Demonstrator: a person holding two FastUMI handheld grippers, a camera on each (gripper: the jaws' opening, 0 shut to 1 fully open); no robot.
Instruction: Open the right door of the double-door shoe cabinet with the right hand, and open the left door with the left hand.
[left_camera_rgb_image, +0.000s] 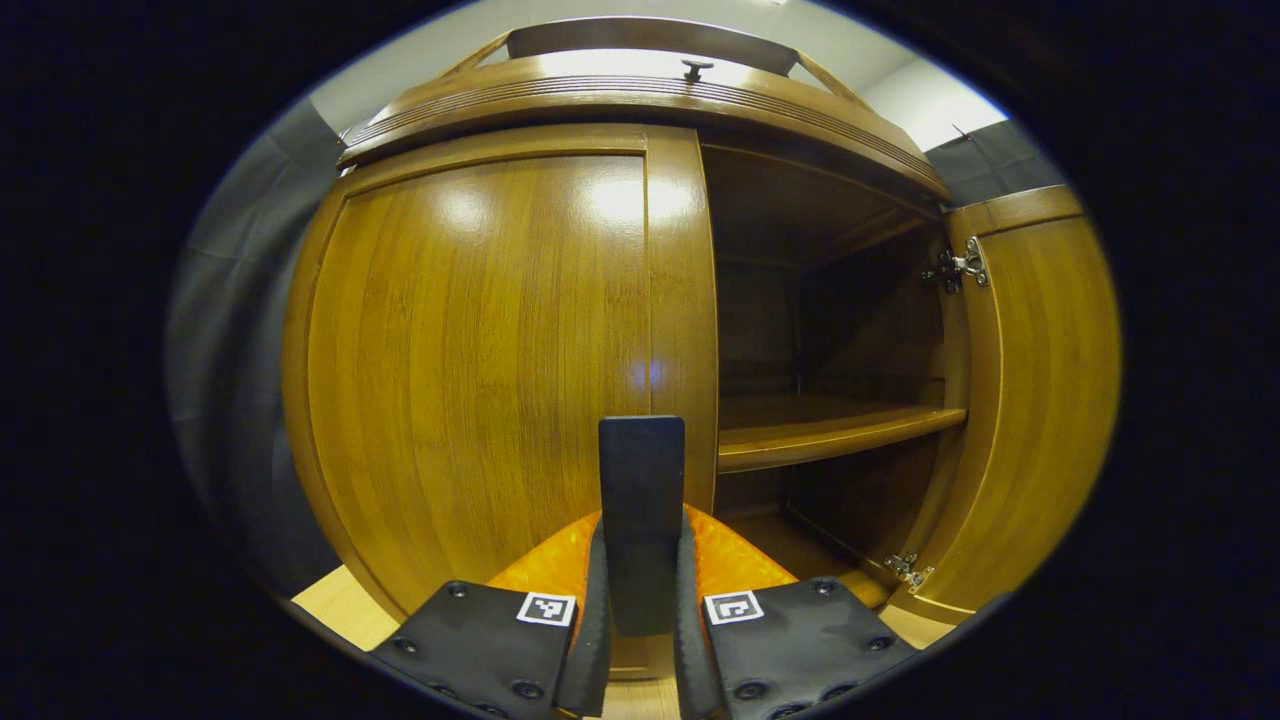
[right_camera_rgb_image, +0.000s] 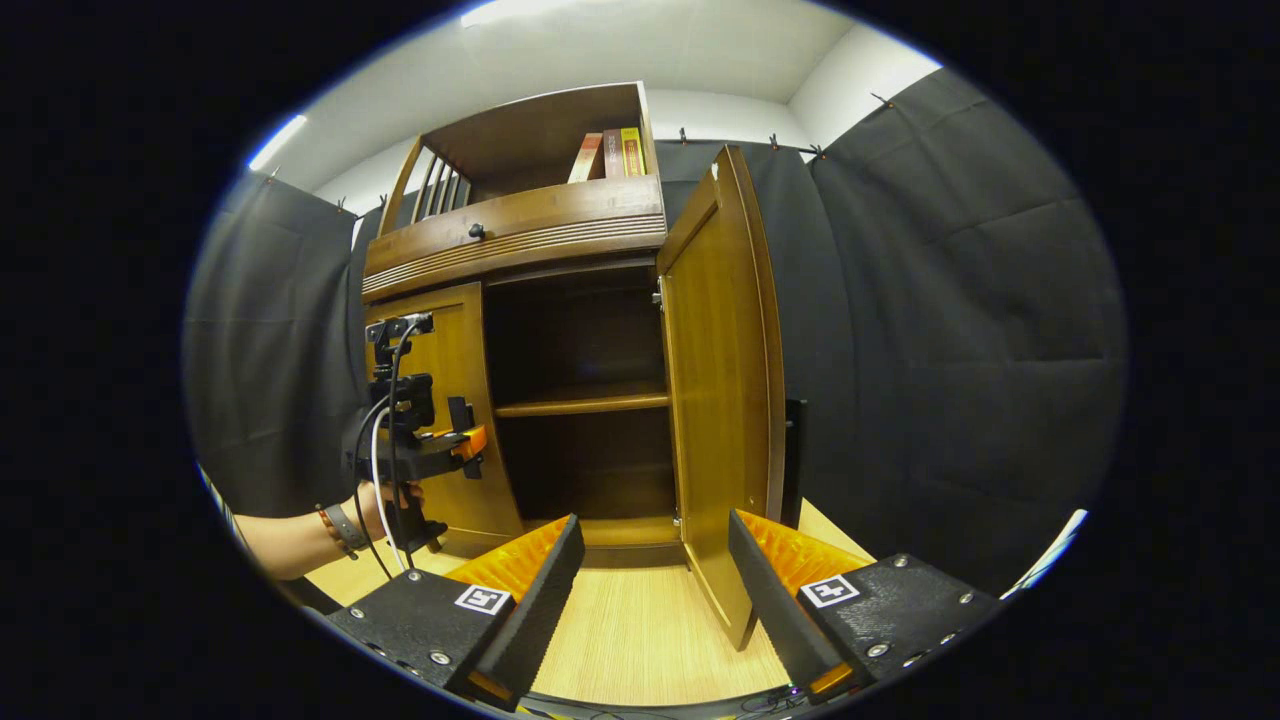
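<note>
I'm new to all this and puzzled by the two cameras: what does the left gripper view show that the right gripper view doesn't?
Left gripper view: the left claw shut on the handle of the closed left door, plus the hinges. Right gripper view: the open right claw, books up top, a hand holding the left claw. Both: the open right door and inner shelf.

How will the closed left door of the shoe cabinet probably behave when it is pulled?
The left door is a solid wooden panel, so probably stiff and fairly heavy. Like the open right door, which hangs on metal hinges, it should swing outward, not slide. Its glossy face looks slippery.
</note>
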